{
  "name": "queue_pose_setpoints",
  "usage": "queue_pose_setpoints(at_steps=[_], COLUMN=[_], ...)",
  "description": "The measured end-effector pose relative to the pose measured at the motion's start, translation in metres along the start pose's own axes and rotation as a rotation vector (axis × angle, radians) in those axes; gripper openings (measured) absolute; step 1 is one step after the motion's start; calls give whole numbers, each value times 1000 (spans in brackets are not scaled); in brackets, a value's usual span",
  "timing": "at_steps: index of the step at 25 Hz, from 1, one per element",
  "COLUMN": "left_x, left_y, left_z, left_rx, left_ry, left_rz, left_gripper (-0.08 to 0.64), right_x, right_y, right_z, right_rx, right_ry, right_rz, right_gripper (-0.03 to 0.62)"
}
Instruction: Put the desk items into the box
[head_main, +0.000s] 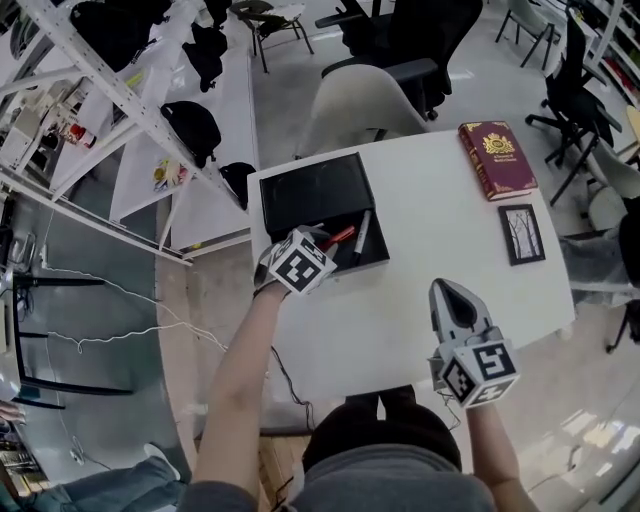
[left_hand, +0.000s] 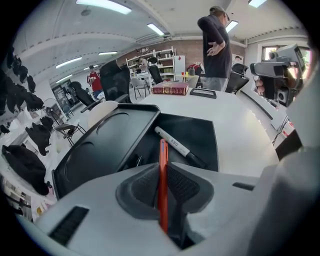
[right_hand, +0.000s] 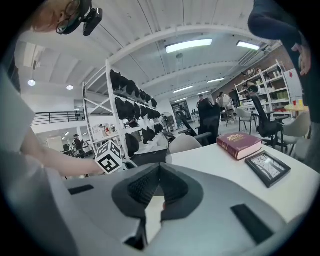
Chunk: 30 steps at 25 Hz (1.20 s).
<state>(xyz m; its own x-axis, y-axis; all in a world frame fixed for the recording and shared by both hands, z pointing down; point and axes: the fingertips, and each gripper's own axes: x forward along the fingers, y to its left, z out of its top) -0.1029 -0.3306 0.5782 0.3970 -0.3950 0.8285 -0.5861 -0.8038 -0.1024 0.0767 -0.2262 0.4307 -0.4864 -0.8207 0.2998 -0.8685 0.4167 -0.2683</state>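
A black box (head_main: 300, 195) lies open on the white table (head_main: 440, 250), its lid (left_hand: 105, 145) flat beside the tray. A black-and-white marker (left_hand: 176, 145) lies inside, also visible in the head view as the marker (head_main: 362, 236). My left gripper (left_hand: 162, 172) is shut on a red pen (left_hand: 162, 165), which points into the box; from above, the left gripper (head_main: 322, 240) hangs over the box's near edge with the red pen (head_main: 341, 237) sticking out. My right gripper (head_main: 448, 292) hovers over the table's near side, shut and empty, as the right gripper (right_hand: 159, 175) view confirms.
A dark red book (head_main: 497, 158) and a black picture frame (head_main: 521, 233) lie at the table's right; both show as the book (right_hand: 239, 145) and frame (right_hand: 267, 167) too. A white chair (head_main: 360, 105) stands behind the box. A person (left_hand: 217, 47) stands beyond the table.
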Motion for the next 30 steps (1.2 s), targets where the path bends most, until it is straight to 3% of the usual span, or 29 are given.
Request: queue_pose_setpoints(at_steps=[19,30], left_x=[21,22], left_y=[-3,-3], left_z=[-17,-17], left_rx=[-4,-9], left_ry=[105,116], left_rz=[-65,-79], left_gripper=[52,54], right_x=[8,9], right_y=[-3,-3], right_z=[-2,-3], right_rx=[9,15], right_ry=[14,23], right_rz=[-11,-3], right_gripper=[3,3])
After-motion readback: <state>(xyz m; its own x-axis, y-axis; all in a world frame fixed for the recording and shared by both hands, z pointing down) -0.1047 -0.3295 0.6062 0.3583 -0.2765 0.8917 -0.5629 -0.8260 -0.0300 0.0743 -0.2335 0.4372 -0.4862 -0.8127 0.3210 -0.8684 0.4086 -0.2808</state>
